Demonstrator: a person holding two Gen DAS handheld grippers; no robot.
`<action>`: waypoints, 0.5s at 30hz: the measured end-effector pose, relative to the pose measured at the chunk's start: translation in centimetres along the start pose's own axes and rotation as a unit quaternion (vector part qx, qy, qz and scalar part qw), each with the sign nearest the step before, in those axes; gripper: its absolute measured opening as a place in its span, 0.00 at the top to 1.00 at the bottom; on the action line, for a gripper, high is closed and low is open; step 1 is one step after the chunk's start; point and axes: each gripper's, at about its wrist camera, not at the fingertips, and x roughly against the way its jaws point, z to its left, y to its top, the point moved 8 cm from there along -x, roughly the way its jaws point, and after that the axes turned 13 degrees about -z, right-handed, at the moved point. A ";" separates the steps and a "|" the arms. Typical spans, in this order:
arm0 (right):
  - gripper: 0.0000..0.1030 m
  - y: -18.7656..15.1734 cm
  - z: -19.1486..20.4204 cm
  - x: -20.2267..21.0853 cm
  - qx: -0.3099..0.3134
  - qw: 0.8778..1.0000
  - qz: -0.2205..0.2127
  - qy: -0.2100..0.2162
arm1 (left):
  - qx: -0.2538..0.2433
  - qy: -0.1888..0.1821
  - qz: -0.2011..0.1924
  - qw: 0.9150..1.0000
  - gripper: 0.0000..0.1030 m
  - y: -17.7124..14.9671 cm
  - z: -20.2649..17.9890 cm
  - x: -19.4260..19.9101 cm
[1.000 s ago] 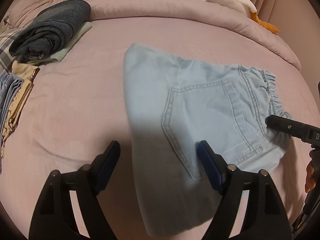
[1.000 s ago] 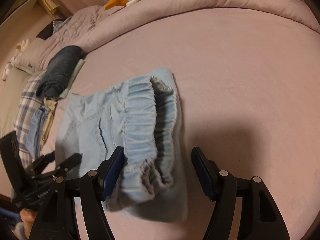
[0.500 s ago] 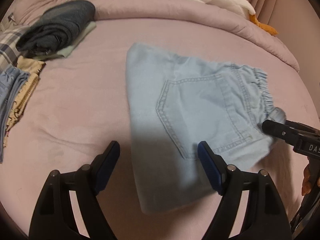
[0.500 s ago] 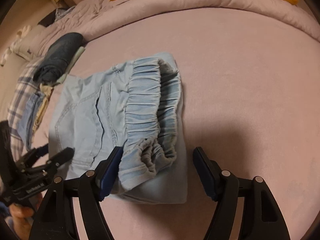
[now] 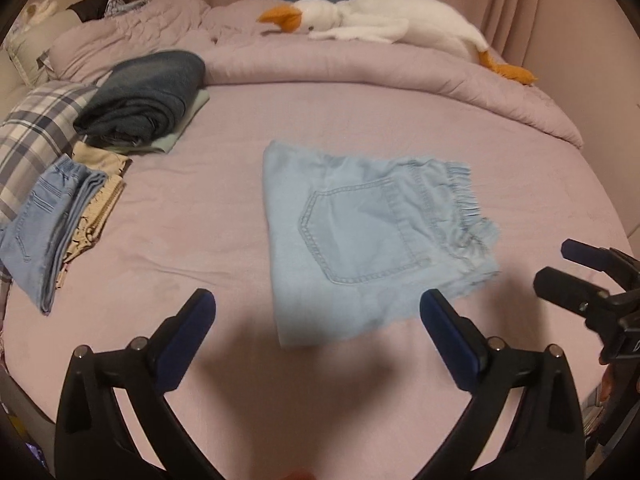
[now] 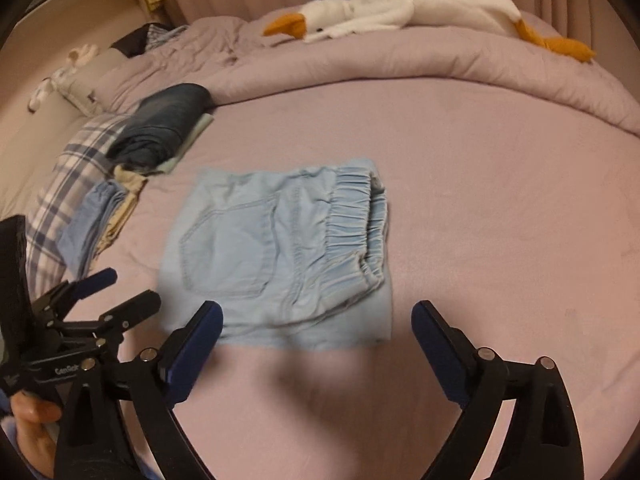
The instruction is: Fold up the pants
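Observation:
Light blue denim pants lie folded into a compact rectangle on the pink bed, back pocket up, elastic waistband to the right; they also show in the right wrist view. My left gripper is open and empty, just short of the pants' near edge. My right gripper is open and empty, just short of the near edge by the waistband. The right gripper also shows at the right edge of the left wrist view, and the left gripper at the lower left of the right wrist view.
Folded clothes sit at the left: a dark blue bundle, blue jeans on beige fabric, and a plaid cloth. A rolled pink duvet with a white plush goose lies along the back.
Both grippers have drawn back and up from the pants. The right gripper let go of the waistband, which now lies flat. The pants rest still on the bed.

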 end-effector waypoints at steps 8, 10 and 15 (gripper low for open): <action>0.01 0.3 2.3 4.3 0.032 0.999 -0.026 0.003 | 0.008 -0.012 -0.038 0.999 0.01 1.1 -1.6 6.2; 0.01 0.7 2.7 5.7 0.036 0.999 -0.040 0.005 | 0.008 -0.007 -0.052 0.999 0.01 1.4 -1.7 7.5; 0.01 1.0 3.9 8.5 0.039 0.997 -0.062 0.016 | -0.006 0.018 -0.065 0.998 0.01 1.1 -1.7 8.7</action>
